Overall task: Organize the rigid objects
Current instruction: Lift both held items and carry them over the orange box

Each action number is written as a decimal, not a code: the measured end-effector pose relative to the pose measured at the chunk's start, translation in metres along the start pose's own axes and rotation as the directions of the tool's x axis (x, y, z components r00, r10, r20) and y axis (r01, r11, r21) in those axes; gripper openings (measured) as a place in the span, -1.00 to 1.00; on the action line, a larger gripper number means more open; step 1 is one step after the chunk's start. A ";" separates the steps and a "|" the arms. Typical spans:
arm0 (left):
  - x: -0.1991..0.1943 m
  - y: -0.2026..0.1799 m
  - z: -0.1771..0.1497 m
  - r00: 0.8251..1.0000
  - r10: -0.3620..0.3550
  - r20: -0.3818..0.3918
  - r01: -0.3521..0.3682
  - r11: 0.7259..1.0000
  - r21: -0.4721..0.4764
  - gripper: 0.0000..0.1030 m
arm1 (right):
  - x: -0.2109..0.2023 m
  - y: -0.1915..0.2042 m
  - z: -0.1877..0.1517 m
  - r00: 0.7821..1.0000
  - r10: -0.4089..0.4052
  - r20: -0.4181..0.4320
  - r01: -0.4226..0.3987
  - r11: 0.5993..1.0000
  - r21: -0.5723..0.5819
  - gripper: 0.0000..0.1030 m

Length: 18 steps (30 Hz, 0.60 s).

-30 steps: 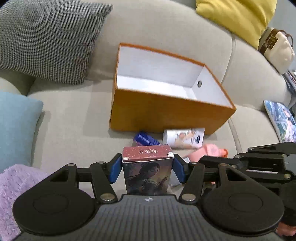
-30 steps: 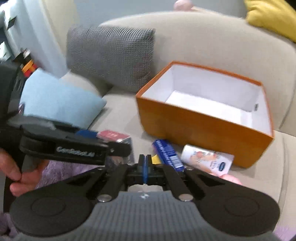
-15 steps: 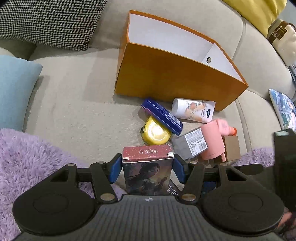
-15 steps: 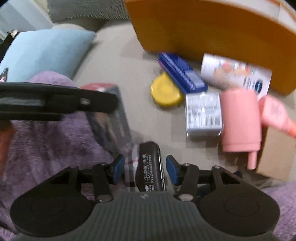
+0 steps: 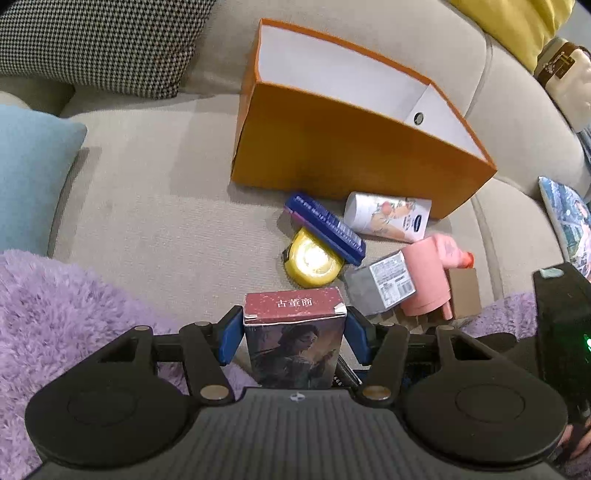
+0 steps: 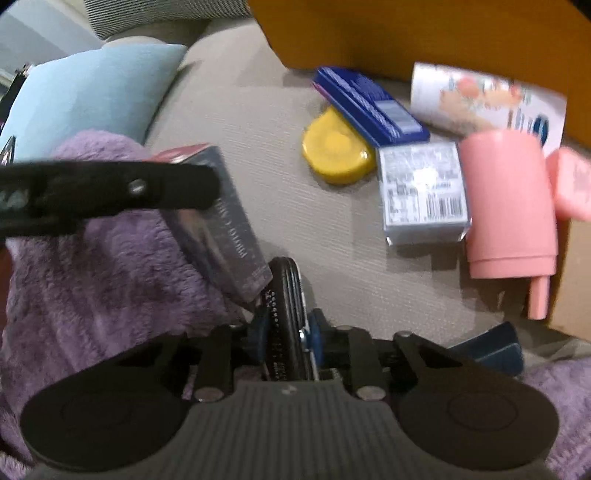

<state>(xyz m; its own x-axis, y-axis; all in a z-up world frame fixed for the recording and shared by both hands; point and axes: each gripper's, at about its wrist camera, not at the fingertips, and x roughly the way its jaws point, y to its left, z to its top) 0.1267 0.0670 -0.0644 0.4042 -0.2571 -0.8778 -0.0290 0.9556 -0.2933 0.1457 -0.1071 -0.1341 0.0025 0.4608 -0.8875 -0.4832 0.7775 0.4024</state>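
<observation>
My left gripper (image 5: 294,334) is shut on a red-topped illustrated card box (image 5: 293,339), held upright above the sofa seat; the same box (image 6: 218,218) shows in the right wrist view. My right gripper (image 6: 284,336) is shut on a flat black ridged object (image 6: 286,306) standing on edge. An open orange box (image 5: 354,147) with a white inside stands on the sofa beyond a pile: yellow round case (image 5: 312,264), blue flat box (image 5: 325,229), white tube (image 5: 388,216), grey barcoded box (image 5: 380,286), pink cup (image 5: 424,280).
A purple fluffy blanket (image 5: 66,302) covers the near seat. A light blue cushion (image 5: 29,173) lies left, a houndstooth cushion (image 5: 96,40) at the back left, a yellow cushion (image 5: 517,26) at the back right. A brown carton (image 5: 463,291) lies by the pink cup.
My right gripper has closed on the black object, which now stands on edge between the fingers. My left gripper has dropped a little lower and closer to the pile, still holding the card box.
</observation>
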 end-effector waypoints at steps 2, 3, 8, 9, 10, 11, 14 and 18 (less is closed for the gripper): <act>-0.005 -0.001 0.003 1.000 0.008 0.013 -0.008 1.000 0.004 0.28 | -0.012 0.004 0.002 0.999 -0.019 0.032 0.019 1.000 -0.011 -0.67; -0.008 -0.002 0.004 1.000 0.012 0.018 -0.012 1.000 0.007 0.28 | -0.019 0.006 0.003 0.998 -0.039 0.052 0.040 0.999 -0.022 -0.69; -0.029 -0.011 0.018 0.998 0.000 0.066 -0.002 1.000 0.026 0.28 | -0.062 0.014 0.008 0.983 -0.087 0.162 0.092 0.995 -0.026 -0.69; -0.035 -0.014 0.023 0.997 -0.005 0.082 0.002 0.999 0.034 0.28 | -0.073 0.014 0.010 0.978 -0.088 0.190 0.095 0.995 -0.027 -0.69; -0.042 -0.017 0.029 0.995 -0.011 0.097 0.007 0.999 0.039 0.28 | -0.083 0.016 0.016 0.971 -0.092 0.220 0.100 0.995 -0.027 -0.70; -0.049 -0.021 0.035 0.993 -0.018 0.114 0.013 0.999 0.047 0.28 | -0.095 0.017 0.024 0.963 -0.097 0.253 0.107 0.994 -0.027 -0.69; -0.070 -0.035 0.060 0.984 -0.040 0.175 0.025 0.996 0.091 0.28 | -0.132 0.011 0.044 0.930 -0.110 0.351 0.127 0.992 -0.027 -0.69; -0.088 -0.057 0.102 0.967 -0.045 0.249 0.005 0.988 0.156 0.28 | -0.172 0.004 0.076 0.873 -0.133 0.469 0.162 0.986 -0.023 -0.69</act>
<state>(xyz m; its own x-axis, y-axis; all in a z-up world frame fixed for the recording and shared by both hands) 0.1864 0.0498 0.0687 0.6199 -0.2556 -0.7418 0.1164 0.9650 -0.2351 0.2094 -0.1505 0.0374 0.4769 0.4999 -0.7229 -0.4967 0.8319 0.2476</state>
